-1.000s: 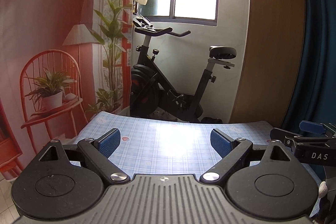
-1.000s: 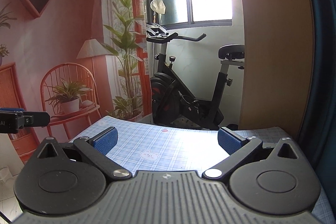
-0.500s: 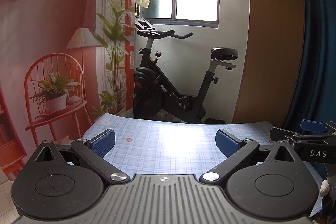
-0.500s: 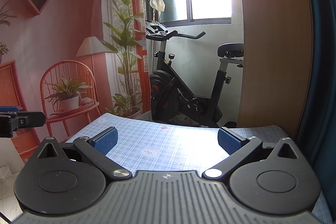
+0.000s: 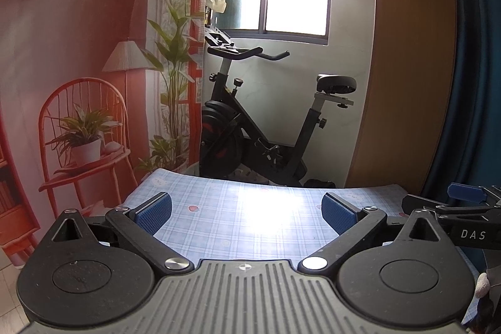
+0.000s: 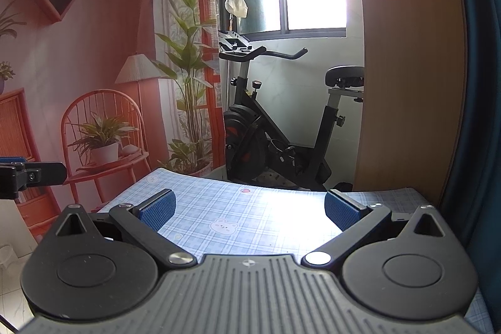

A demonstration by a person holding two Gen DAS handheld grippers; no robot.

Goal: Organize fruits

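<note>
Blue-padded left gripper (image 5: 246, 210) and right gripper (image 6: 249, 208) both spread, empty
Views have tilted slightly since a second ago; checked tablecloth (image 5: 250, 215) shows no fruit; task unstarted.

The black body of the left gripper (image 5: 246, 213) covers the near part of the desk with the blue checked cloth (image 5: 250, 208). A bright patch of window light washes out the cloth's pattern in the middle. The black right gripper (image 5: 463, 218) is cut off by the right edge of the left wrist view. In the right wrist view, the tall brown wooden panel (image 6: 407, 68) hides part of the black exercise bike's (image 6: 281, 130) seat.
</note>
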